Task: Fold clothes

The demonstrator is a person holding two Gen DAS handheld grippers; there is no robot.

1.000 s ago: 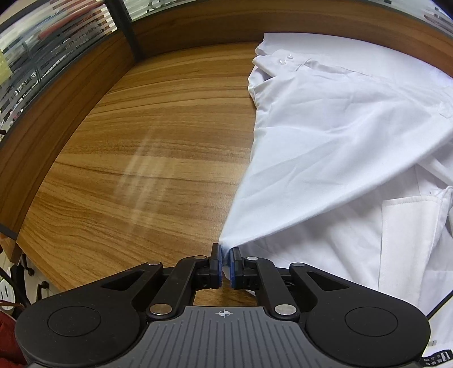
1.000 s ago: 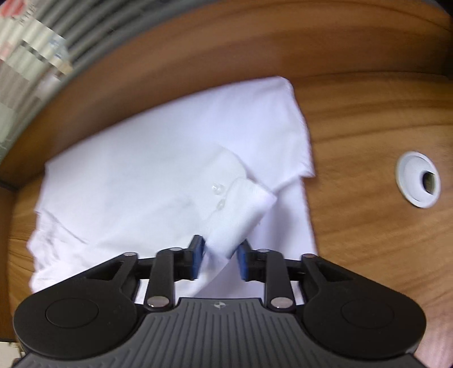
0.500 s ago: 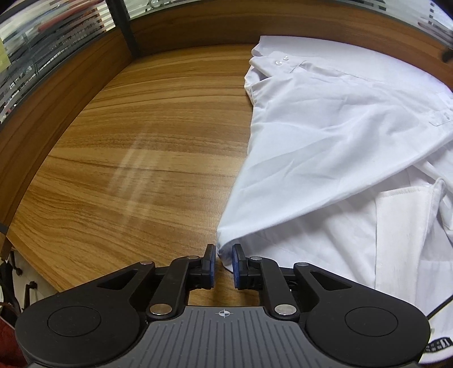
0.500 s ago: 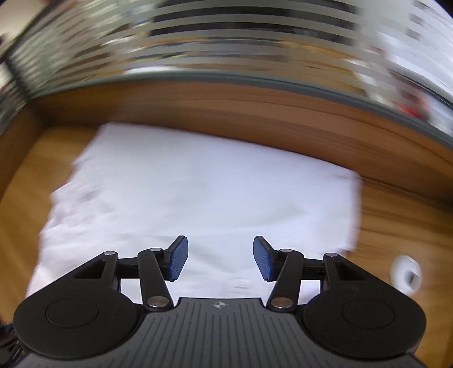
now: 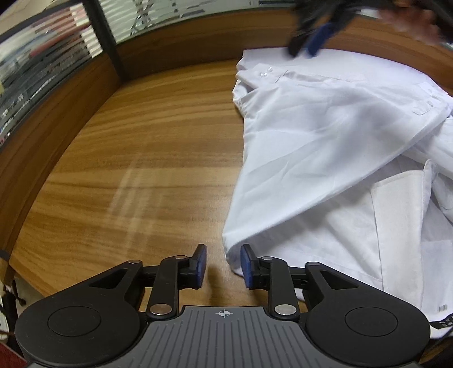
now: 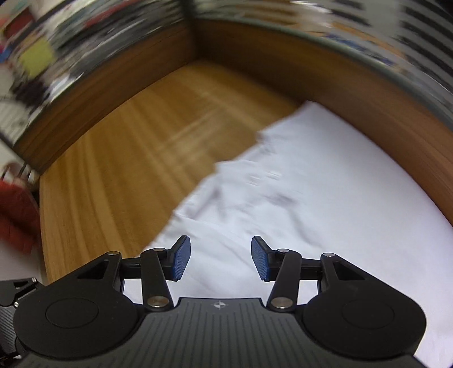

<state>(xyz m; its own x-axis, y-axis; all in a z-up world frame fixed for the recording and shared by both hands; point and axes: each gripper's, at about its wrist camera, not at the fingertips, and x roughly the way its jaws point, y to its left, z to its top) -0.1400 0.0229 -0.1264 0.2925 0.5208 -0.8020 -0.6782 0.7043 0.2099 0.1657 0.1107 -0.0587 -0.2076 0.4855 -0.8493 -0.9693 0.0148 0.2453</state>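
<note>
**White shirt spread on the wooden tabletop, both tools released**

The wooden tabletop (image 5: 147,158) filled most of both views, its grain running across, with a raised wooden edge along the back and the left side and glass with blinds above that edge. On its right half lay the white shirt (image 5: 325,147), partly folded: one broad panel was doubled over the rest, running from the far cuff area down to a corner at the near edge. In the right wrist view the same shirt (image 6: 311,215) showed as a wide white sheet below the tool, blurred by motion, reaching back to the raised edge.

The left tool (image 5: 223,266) sat low over the near edge of the tabletop. Its jaws had just been opening and stood parted, with the near corner of the shirt lying in the gap close to the right pad but no longer pinched; the blue pads (image 5: 201,264) pressed on nothing.

The right tool (image 6: 220,260) hung above the shirt with its jaws wide apart and nothing between them. From the left wrist view it appeared as a dark blur with a blue pad (image 5: 318,39) over the far edge of the shirt, a hand (image 5: 410,22) behind it.

A buttoned cuff (image 5: 266,74) lay at the shirt's far left corner, and a flat patch pocket (image 5: 396,226) showed on the lower layer.
</note>
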